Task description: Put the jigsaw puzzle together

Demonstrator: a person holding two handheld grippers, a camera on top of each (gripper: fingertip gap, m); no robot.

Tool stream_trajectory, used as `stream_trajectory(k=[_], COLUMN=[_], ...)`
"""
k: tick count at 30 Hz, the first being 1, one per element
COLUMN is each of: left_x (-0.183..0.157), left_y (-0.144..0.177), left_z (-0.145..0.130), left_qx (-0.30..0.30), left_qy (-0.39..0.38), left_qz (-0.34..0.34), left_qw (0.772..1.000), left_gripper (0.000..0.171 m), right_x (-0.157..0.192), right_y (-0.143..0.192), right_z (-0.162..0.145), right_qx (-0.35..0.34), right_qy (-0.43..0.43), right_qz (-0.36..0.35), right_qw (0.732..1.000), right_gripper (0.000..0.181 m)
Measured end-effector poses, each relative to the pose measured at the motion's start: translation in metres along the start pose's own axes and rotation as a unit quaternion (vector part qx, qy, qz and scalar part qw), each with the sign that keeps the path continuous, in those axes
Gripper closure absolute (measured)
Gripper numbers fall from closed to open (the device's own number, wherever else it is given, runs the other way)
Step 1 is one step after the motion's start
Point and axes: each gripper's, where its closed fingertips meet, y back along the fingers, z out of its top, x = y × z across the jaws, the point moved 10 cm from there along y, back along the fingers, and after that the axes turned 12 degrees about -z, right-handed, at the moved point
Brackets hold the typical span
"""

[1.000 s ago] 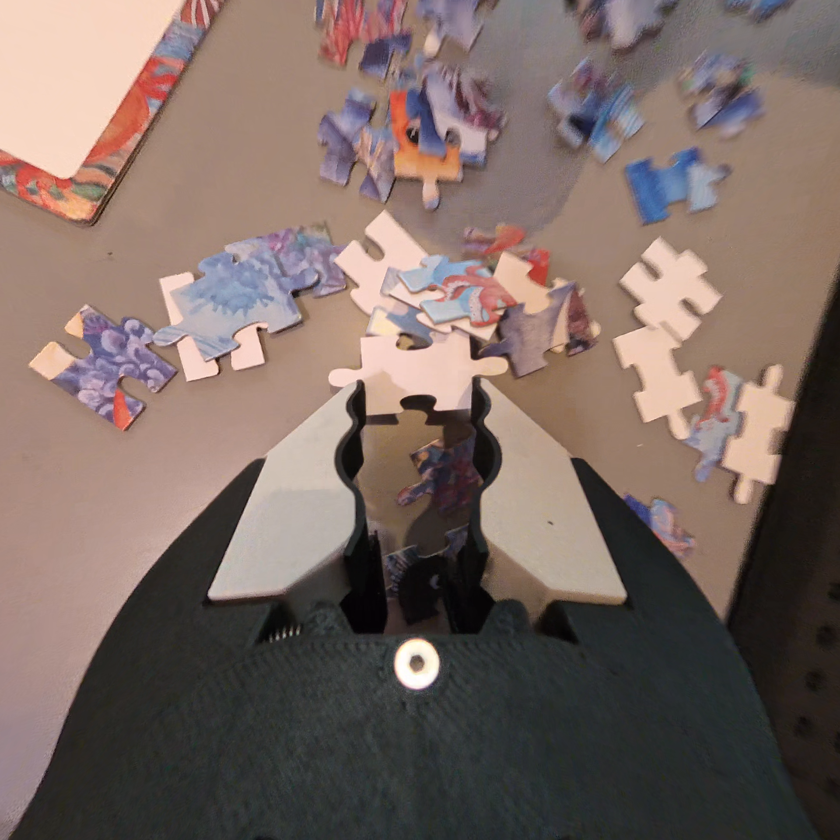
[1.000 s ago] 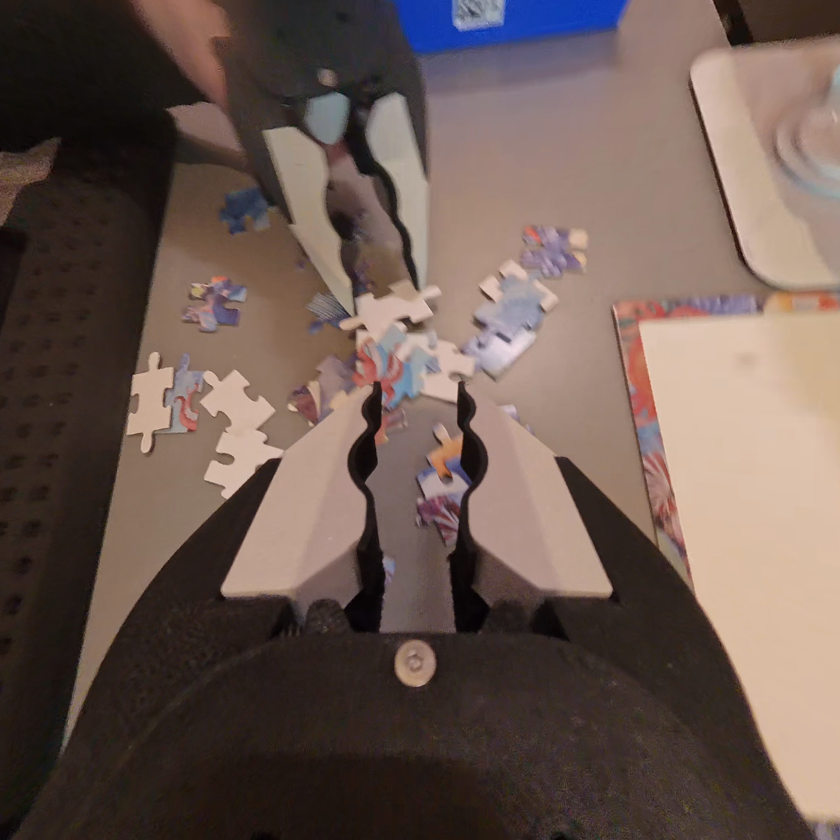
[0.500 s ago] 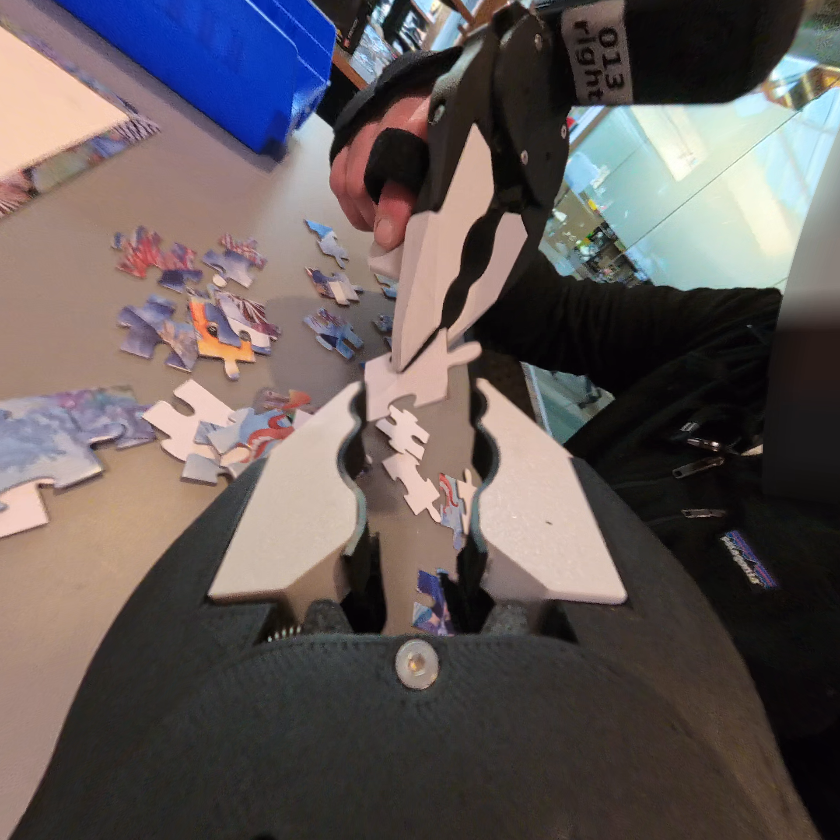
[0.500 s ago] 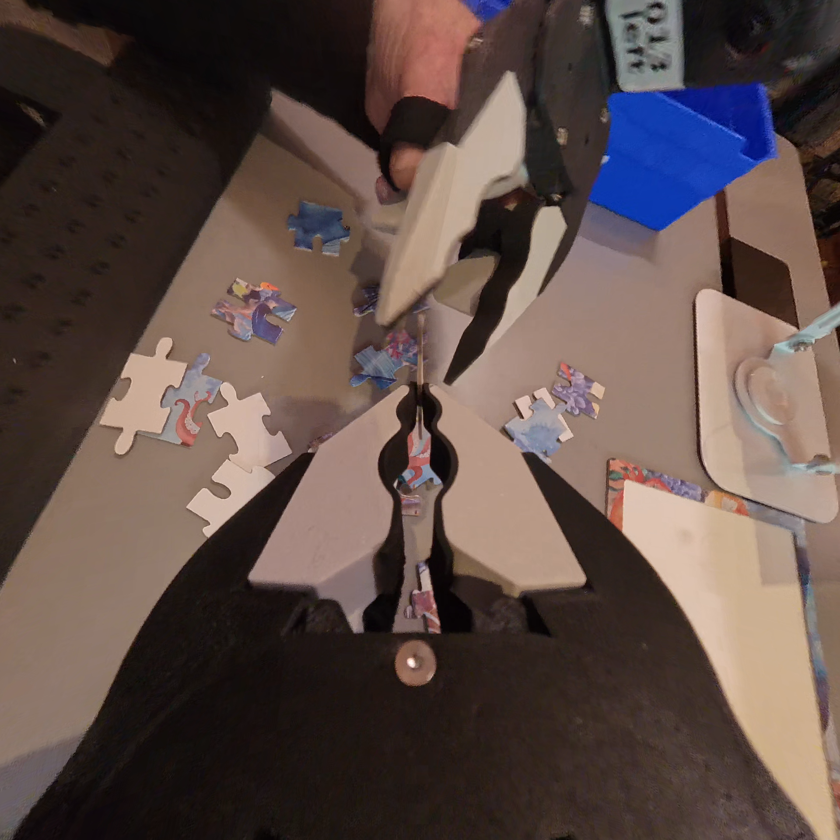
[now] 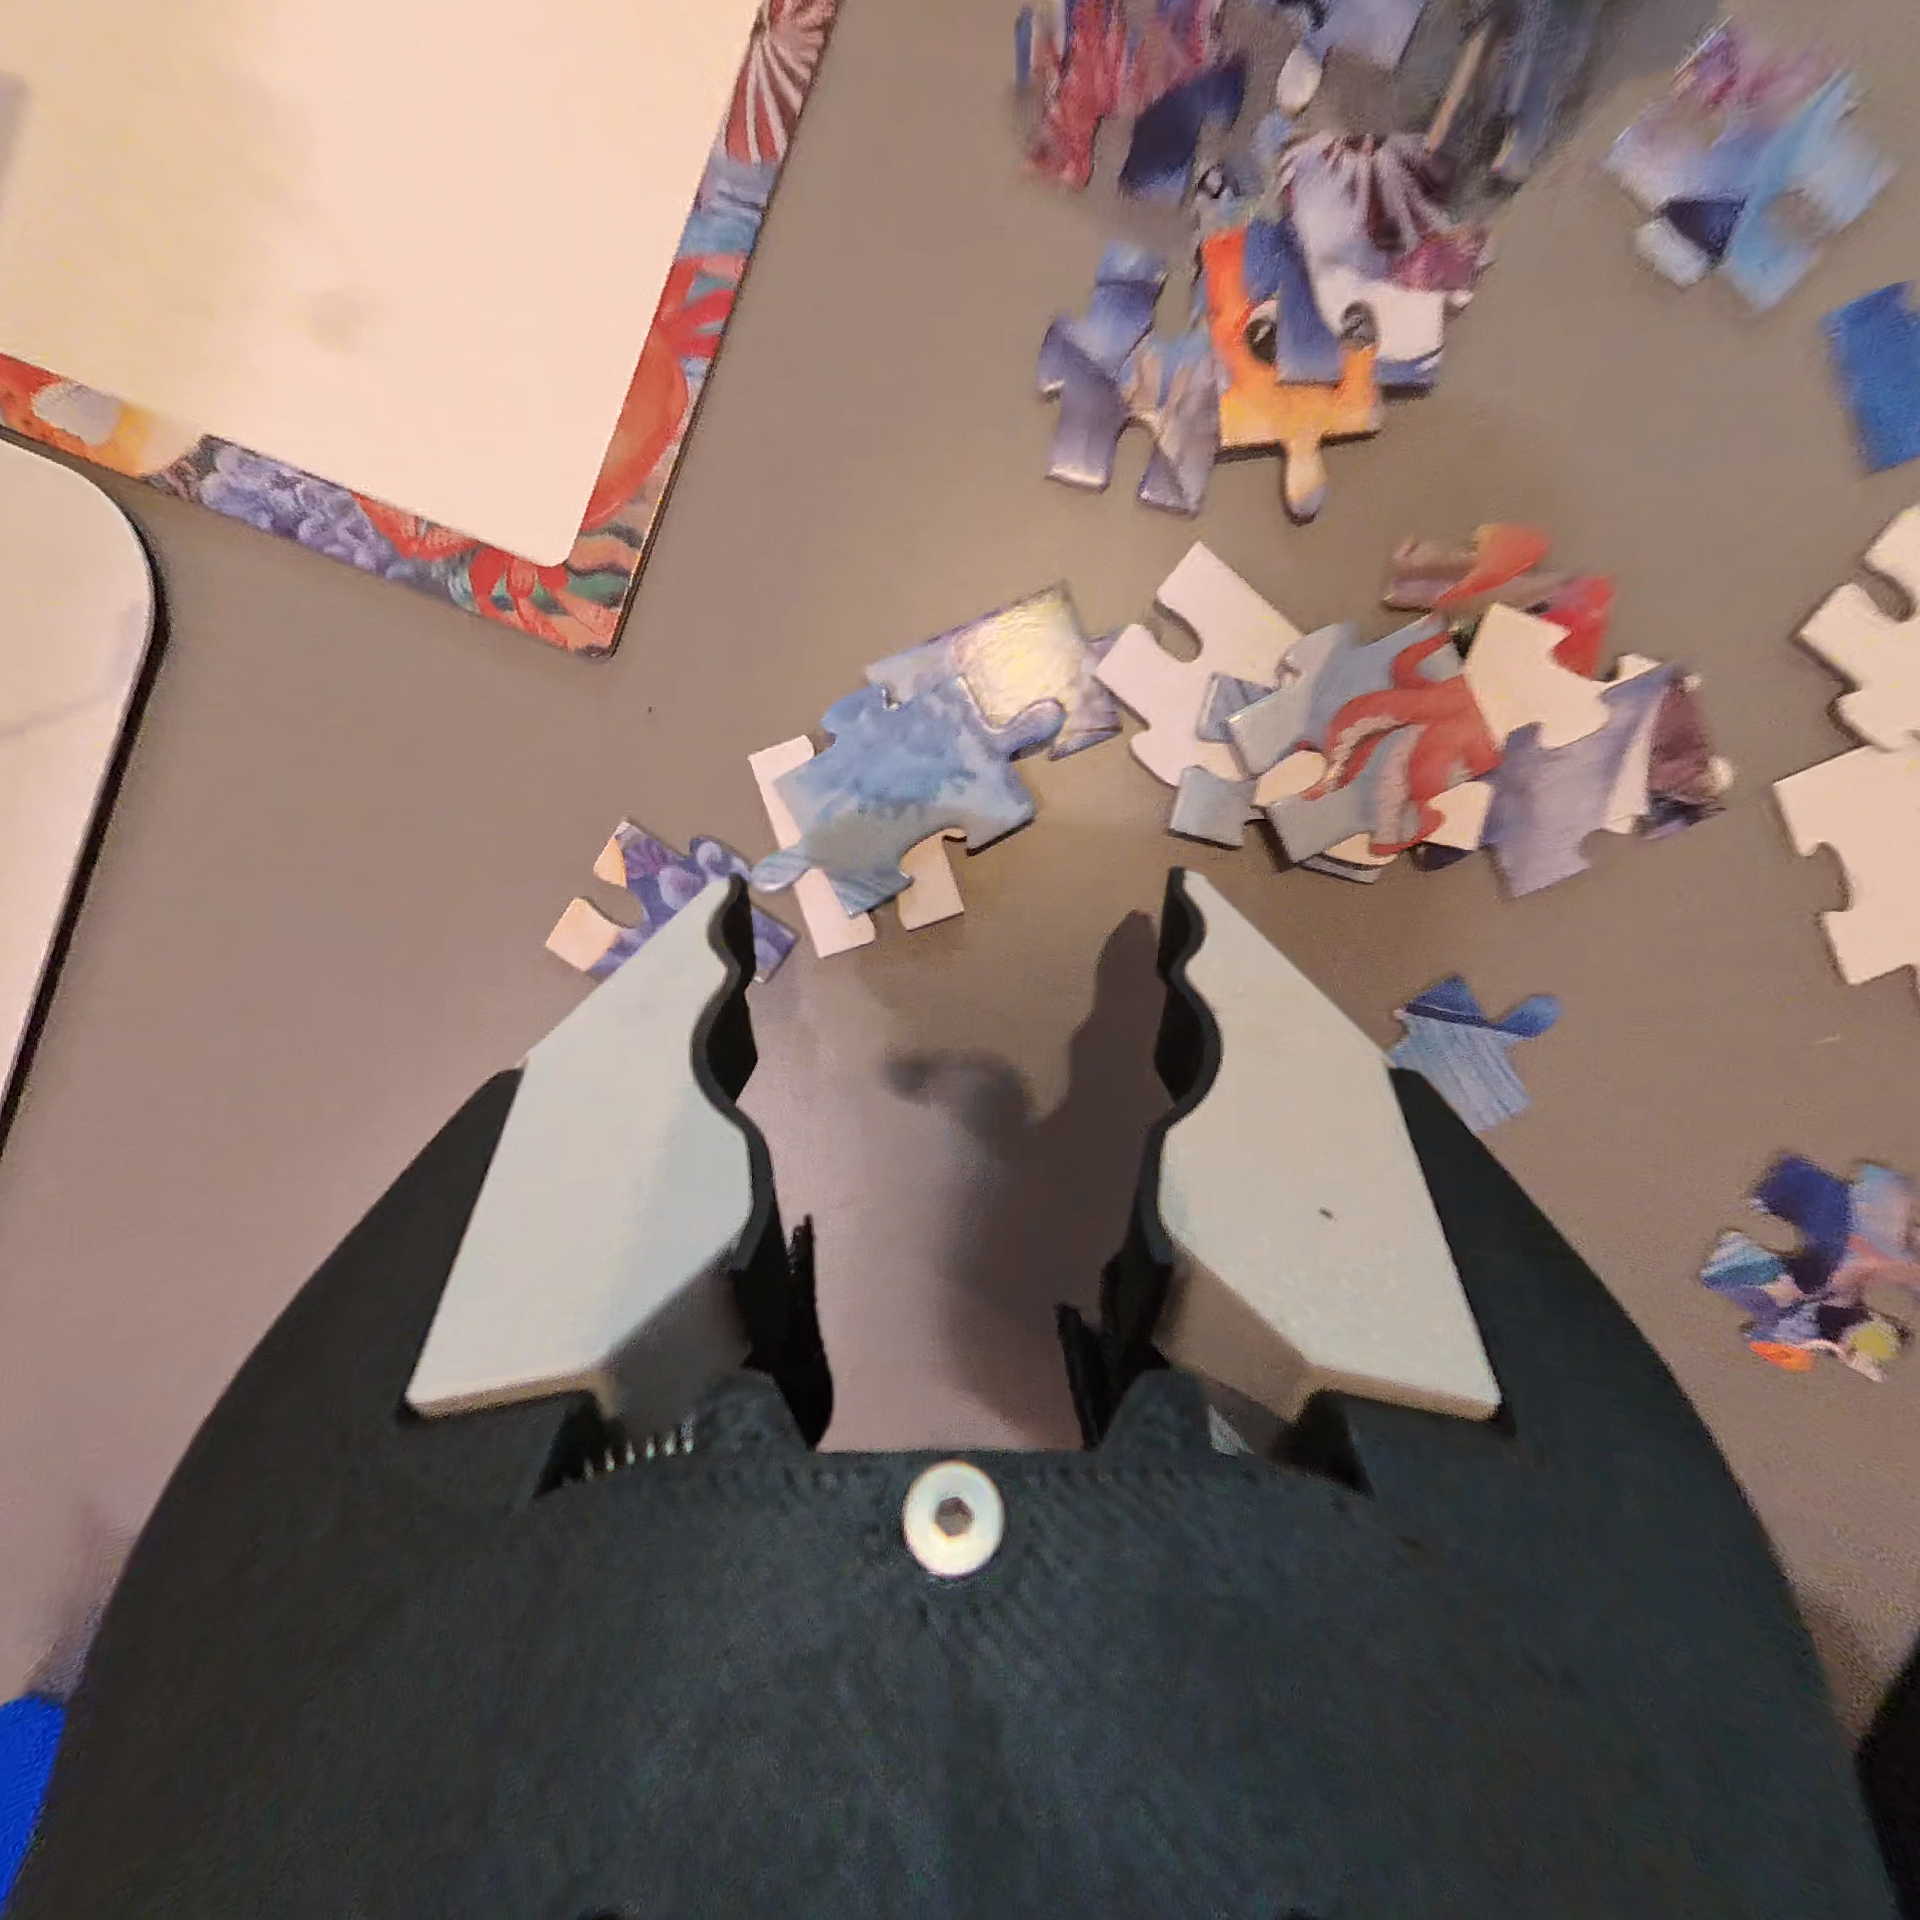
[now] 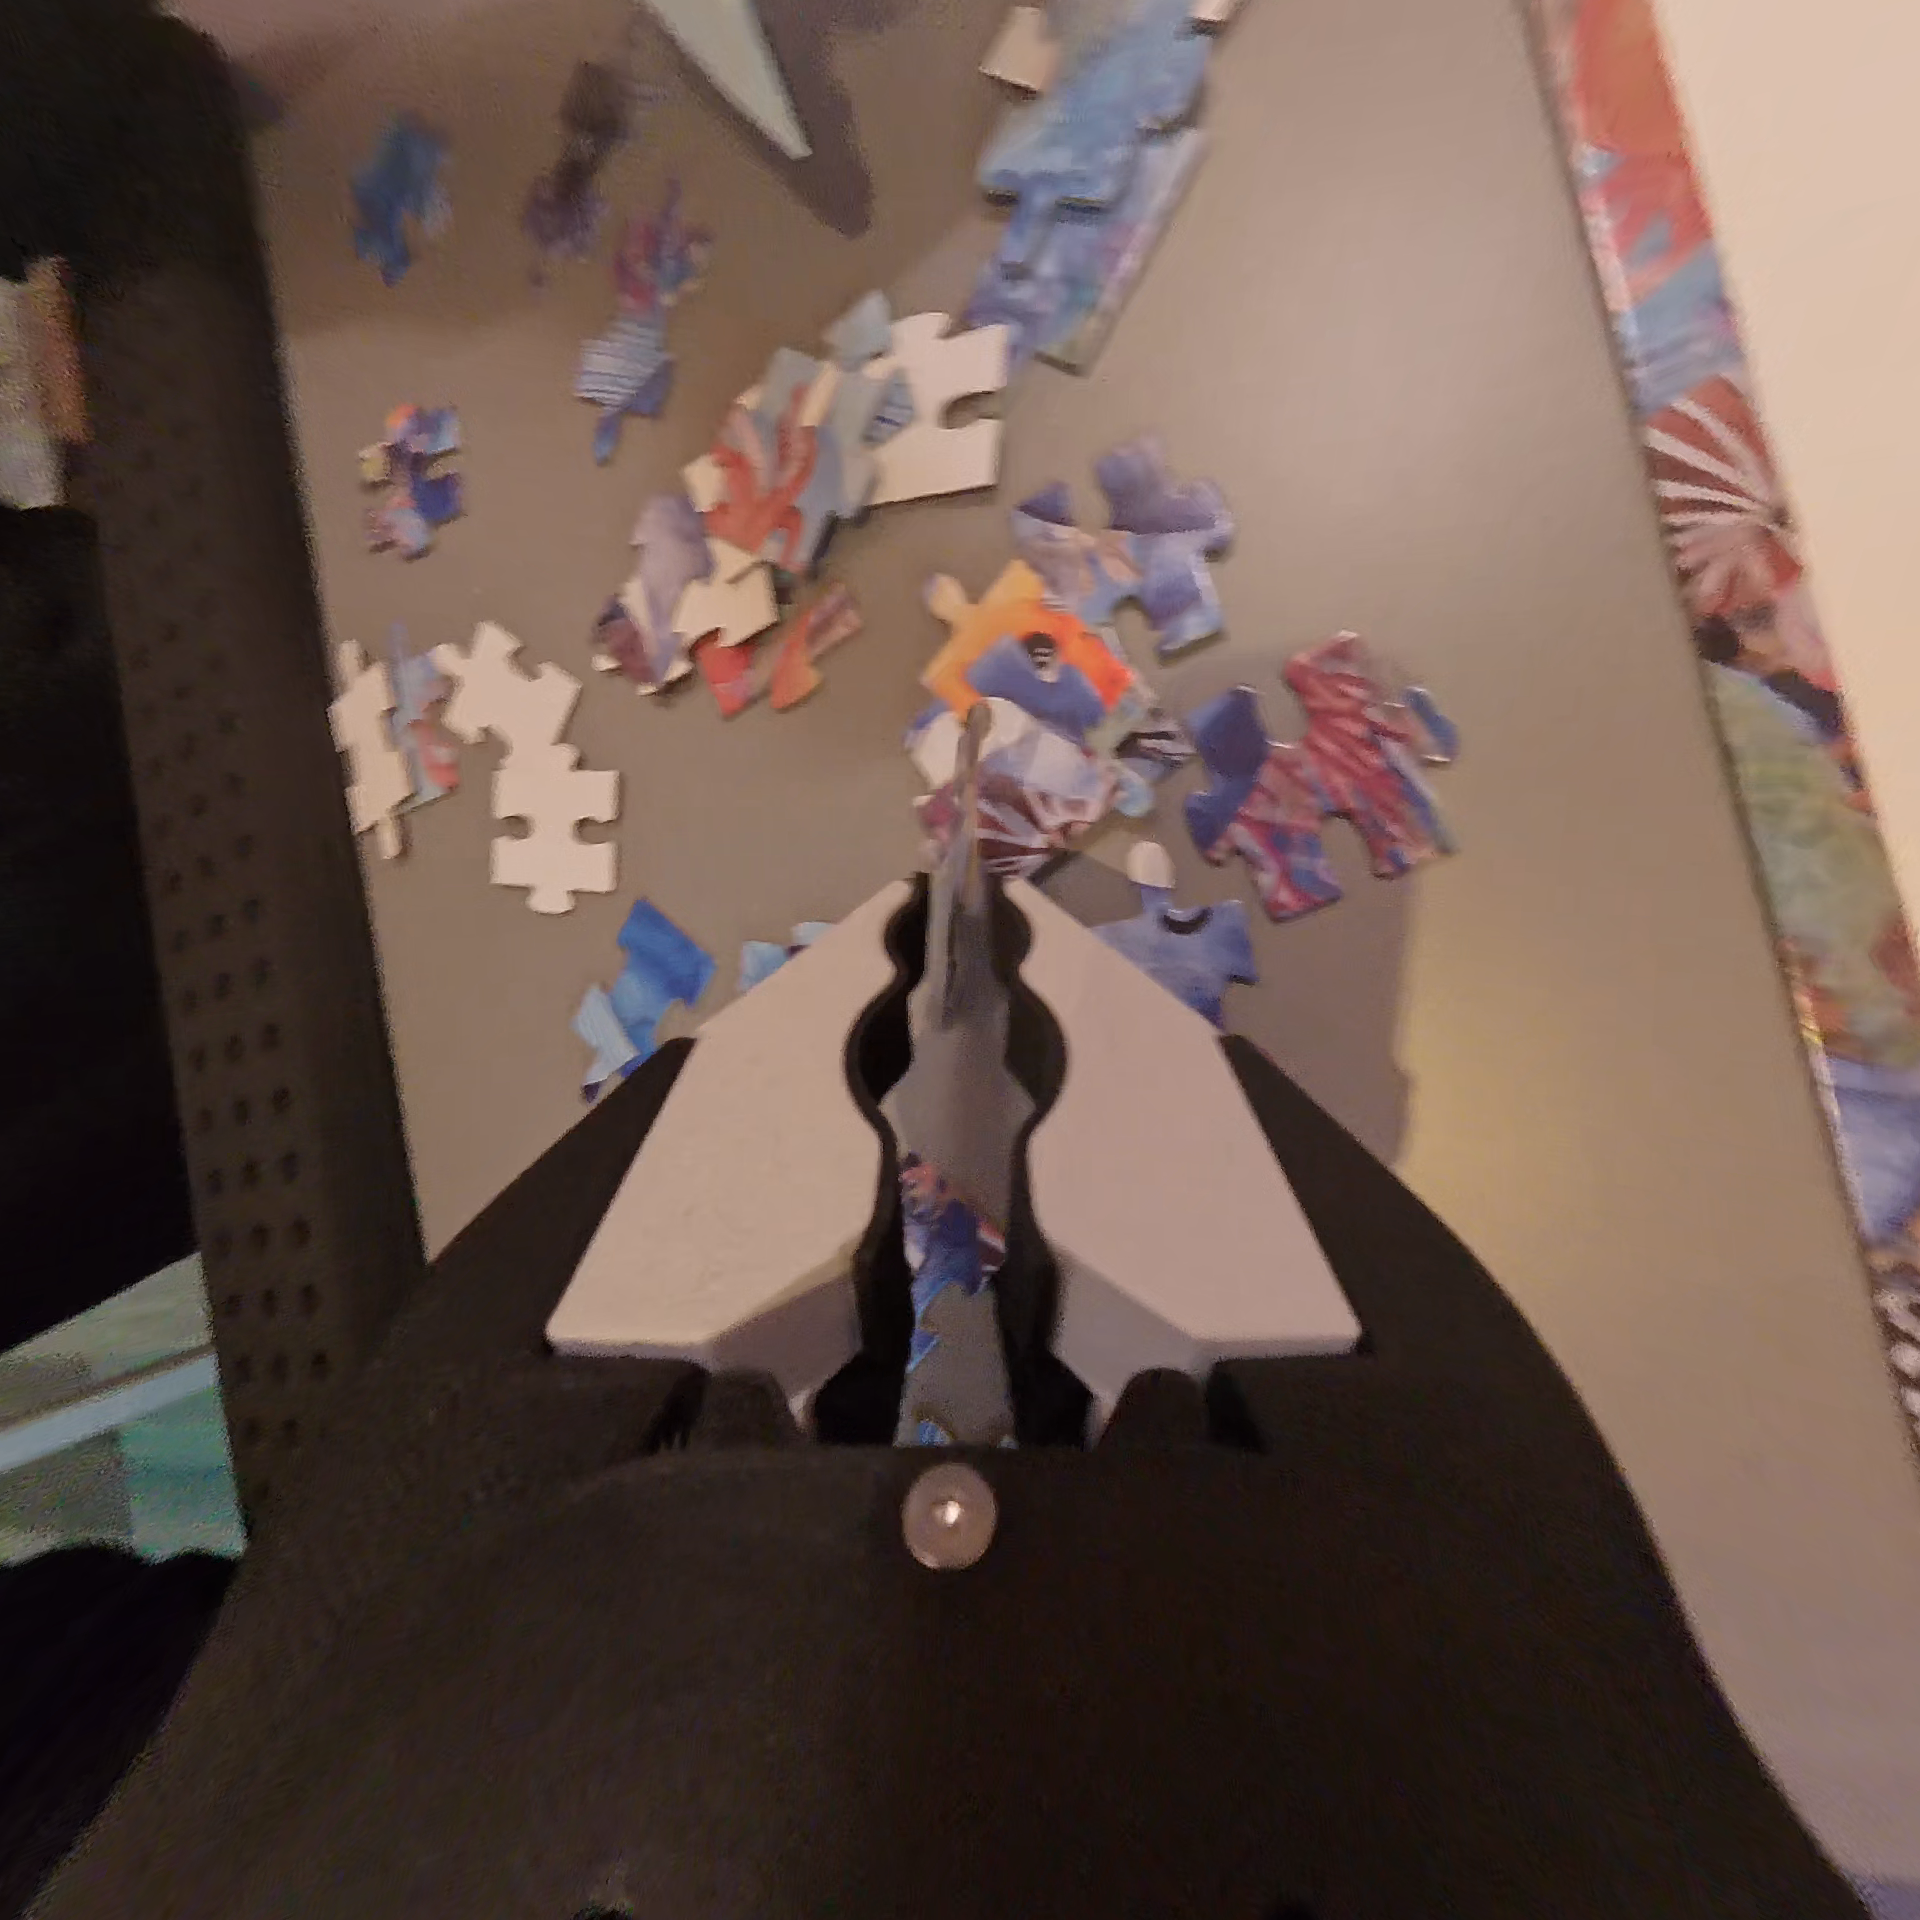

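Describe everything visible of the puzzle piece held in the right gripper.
The puzzle piece is a thin flat card, seen edge-on in the right wrist view, so its picture side and outline cannot be told. It looks pale grey and stands upright between the fingertips of the right gripper, which is shut on it. Its far end sticks out past the tips, above the loose pieces on the grey table, touching none that can be seen.

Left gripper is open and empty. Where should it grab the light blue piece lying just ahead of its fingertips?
Grip the light blue piece at its raised near edge, coming from the left gripper side: it rests tilted on a face-down white piece, leaving a lip.
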Motion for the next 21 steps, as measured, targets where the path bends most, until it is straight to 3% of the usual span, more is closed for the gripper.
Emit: stream_trajectory(k=[1, 5, 9, 17, 21], left_x=[0.003, 0.010, 0.009, -0.001, -0.024], left_y=[-0.005, -0.019, -0.027, -0.025, -0.017], left_z=[0.001, 0.006, 0.006, 0.006, 0.029], left_qx=[0.009, 0.024, 0.018, 0.003, -0.059], left_qy=[-0.001, -0.002, -0.004, -0.020, -0.047], left_qz=[-0.003, 0.000, 0.003, 0.006, -0.060], left_qw=[1.000, 1.000, 1.000, 1.000, 0.995], left_gripper=[0.092, 0.097, 0.120, 0.121, 0.120], right_x=[-0.004, -0.007, -0.006, 0.001, 0.006], right_y=[-0.002, -0.002, 0.002, -0.001, 0.001], right_z=[0.000, 0.004, 0.007, 0.014, 0.018], right_qx=[0.004, 0.000, -0.019, -0.022, -0.032], right_qy=[-0.008, -0.003, 0.003, 0.025, 0.033], right_qz=[-0.019, -0.045, -0.052, -0.061, -0.063], right_qw=[1.000, 0.999, 0.998, 0.998, 0.997], right_gripper=[0.160, 0.156, 0.160, 0.162, 0.162])
